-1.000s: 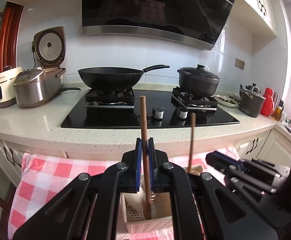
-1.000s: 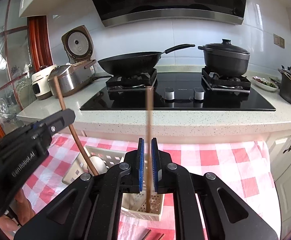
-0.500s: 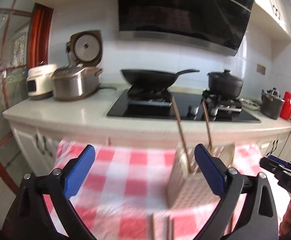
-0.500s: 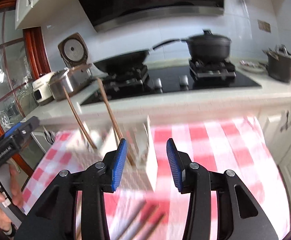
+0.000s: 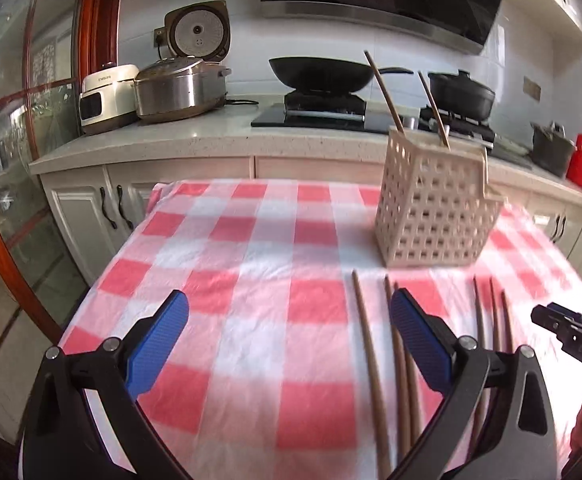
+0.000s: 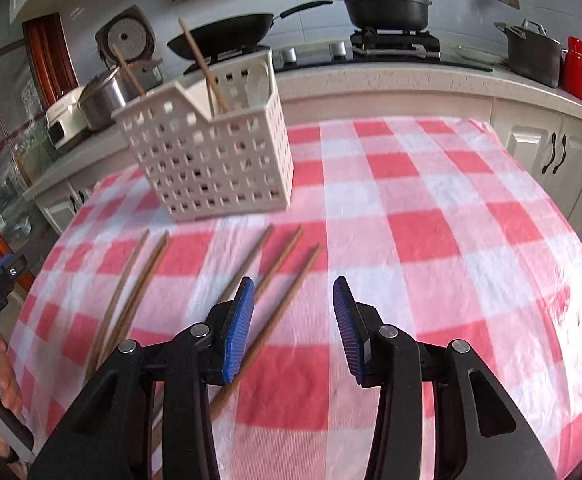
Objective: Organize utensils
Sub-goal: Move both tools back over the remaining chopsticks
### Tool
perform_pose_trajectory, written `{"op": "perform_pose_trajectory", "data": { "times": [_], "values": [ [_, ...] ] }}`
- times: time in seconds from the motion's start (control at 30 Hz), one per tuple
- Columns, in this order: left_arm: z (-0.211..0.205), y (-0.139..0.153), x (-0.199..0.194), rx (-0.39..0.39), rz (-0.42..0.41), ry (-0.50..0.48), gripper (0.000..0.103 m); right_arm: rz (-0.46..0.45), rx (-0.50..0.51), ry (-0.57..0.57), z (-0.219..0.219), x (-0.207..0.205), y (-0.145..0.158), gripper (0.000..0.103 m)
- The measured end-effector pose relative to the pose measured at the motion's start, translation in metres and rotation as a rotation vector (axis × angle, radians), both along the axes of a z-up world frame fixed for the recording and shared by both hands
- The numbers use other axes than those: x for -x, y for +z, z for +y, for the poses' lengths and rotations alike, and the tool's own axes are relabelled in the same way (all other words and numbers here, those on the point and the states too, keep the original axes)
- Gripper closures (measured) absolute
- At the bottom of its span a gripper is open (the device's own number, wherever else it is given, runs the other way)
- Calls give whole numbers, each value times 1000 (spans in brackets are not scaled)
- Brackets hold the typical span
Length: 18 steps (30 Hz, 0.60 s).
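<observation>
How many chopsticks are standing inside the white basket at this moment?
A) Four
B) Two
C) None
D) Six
B: in the right wrist view two chopsticks lean up out of the white basket, while the other chopsticks lie flat on the checkered cloth in front of it.
</observation>
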<state>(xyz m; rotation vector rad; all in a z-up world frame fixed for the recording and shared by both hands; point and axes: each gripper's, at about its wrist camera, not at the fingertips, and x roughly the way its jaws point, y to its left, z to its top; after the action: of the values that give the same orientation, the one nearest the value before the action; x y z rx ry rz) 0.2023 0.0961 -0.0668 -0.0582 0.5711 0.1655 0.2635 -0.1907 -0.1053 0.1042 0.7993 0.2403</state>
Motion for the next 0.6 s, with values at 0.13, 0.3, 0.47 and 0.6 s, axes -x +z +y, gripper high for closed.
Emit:
{"op": "perform_pose_trajectory", "data": {
  "times": [0.13,0.3,0.47,0.6],
  "values": [
    [-4,-9,13,-8,16,-13,5,26,2,18,12,4,-9,63],
    [-7,-14,15,-24,35,-22,5,51,59,22,27,1,-14,64],
    [-2,-13,17,-2,28,-18,5,73,80,2,26,-3,-20,66],
    [0,-14,17,10,33,-15,5,74,106,-4,27,-11,-20,67]
  ]
}}
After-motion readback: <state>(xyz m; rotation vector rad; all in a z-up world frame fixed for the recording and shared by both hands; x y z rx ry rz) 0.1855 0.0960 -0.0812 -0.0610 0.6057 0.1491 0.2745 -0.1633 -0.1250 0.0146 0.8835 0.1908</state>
